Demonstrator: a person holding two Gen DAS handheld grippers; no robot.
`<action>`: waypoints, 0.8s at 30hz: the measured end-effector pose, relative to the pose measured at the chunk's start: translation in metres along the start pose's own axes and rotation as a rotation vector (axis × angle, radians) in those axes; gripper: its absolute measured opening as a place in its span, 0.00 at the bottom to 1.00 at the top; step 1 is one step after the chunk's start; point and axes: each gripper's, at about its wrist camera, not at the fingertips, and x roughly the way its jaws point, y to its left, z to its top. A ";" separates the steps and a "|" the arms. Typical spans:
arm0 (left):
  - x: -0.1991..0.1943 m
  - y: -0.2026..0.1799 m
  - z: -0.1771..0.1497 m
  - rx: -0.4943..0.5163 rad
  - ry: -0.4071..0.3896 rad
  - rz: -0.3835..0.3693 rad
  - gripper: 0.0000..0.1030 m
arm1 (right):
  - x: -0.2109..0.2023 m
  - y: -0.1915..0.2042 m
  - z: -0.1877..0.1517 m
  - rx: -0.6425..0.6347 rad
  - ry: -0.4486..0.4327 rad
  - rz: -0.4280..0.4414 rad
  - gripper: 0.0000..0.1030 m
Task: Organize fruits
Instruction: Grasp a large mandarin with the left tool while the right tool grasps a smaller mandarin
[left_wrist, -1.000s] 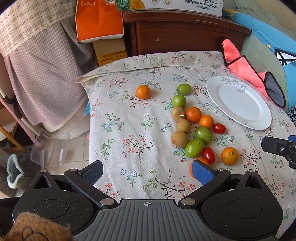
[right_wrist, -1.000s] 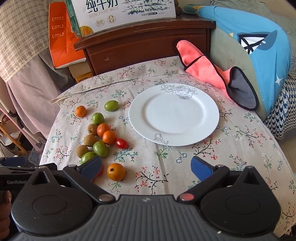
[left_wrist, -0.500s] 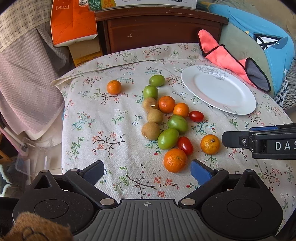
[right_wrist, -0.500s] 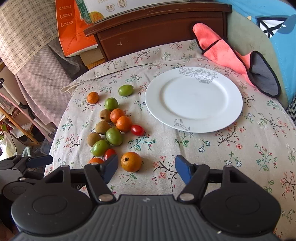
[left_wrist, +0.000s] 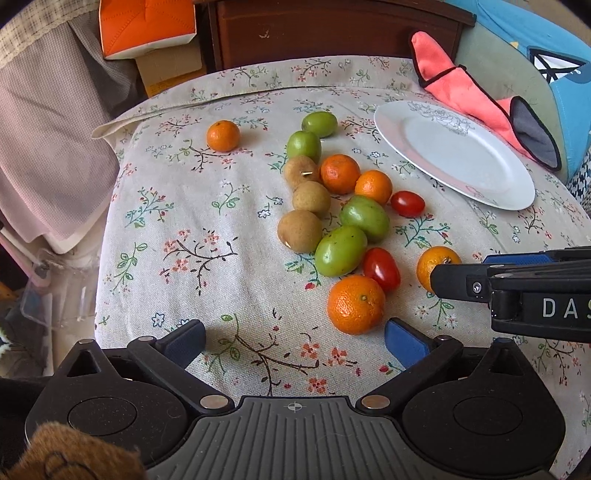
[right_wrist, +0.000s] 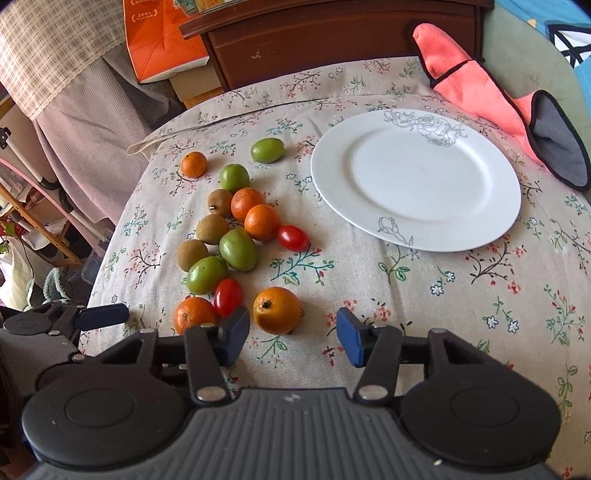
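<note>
Several oranges, green fruits, brown fruits and cherry tomatoes lie in a loose cluster on the floral tablecloth (left_wrist: 221, 236). An empty white plate (right_wrist: 417, 181) sits to their right; it also shows in the left wrist view (left_wrist: 454, 151). My right gripper (right_wrist: 291, 338) is open, low over the cloth, with an orange (right_wrist: 276, 309) just ahead between its fingertips, untouched. My left gripper (left_wrist: 293, 341) is open, just short of a large orange (left_wrist: 355, 303). One orange (left_wrist: 223, 135) lies apart at the far left.
A pink and grey cloth (right_wrist: 495, 96) lies beyond the plate at the far right. A dark wooden cabinet (right_wrist: 332, 40) and an orange box (right_wrist: 162, 40) stand behind the table. The table's left edge drops to clutter on the floor (right_wrist: 40, 258).
Both grippers have moved forward and lower toward the fruit. The right gripper's jaws have narrowed around the nearest orange without closing on it. The right gripper reaches further into the left wrist view.
</note>
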 end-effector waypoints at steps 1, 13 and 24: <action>0.000 0.000 0.000 -0.001 -0.003 0.002 1.00 | 0.001 0.000 0.000 0.004 0.001 0.000 0.49; -0.003 0.000 -0.003 -0.010 -0.019 0.001 1.00 | 0.007 0.002 -0.001 0.003 -0.006 0.011 0.45; -0.016 -0.010 -0.002 0.056 -0.132 -0.003 0.90 | 0.008 0.001 0.000 0.022 -0.011 0.018 0.41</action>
